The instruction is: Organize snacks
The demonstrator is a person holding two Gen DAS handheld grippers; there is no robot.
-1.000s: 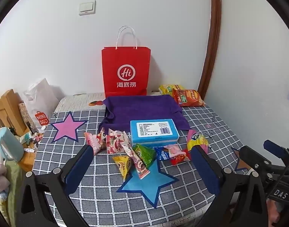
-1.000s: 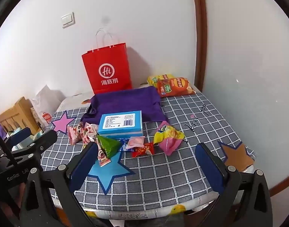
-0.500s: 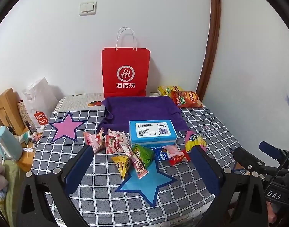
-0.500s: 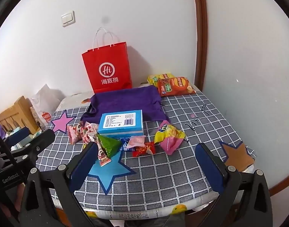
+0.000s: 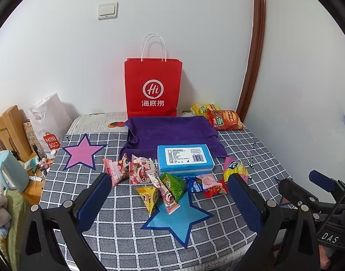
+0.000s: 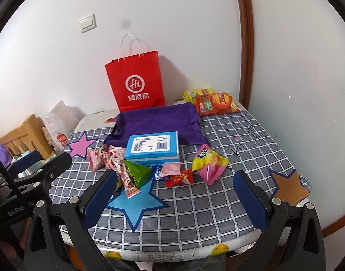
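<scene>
Several small snack packets lie in a row mid-table: pink packets (image 5: 118,169), a green packet (image 5: 173,184), a yellow triangle packet (image 5: 149,197), a red candy packet (image 5: 214,188) and a yellow-pink bag (image 5: 235,169). A blue box (image 5: 184,159) sits behind them on the edge of a purple cloth (image 5: 172,131). A red paper bag (image 5: 153,88) stands at the back. My left gripper (image 5: 170,201) is open and empty, above the near table edge. My right gripper (image 6: 174,194) is open and empty, also short of the snacks.
Two chip bags (image 5: 224,119) lie at the back right corner. The checked tablecloth (image 5: 118,225) carries pink, blue and brown paper stars. A white shop bag (image 5: 48,124), wooden furniture (image 5: 7,131) and a pale kettle (image 5: 7,171) stand left of the table. Walls close the back and right.
Both grippers have drifted back and up a little; the table looks slightly farther. Nothing on the table has moved.
</scene>
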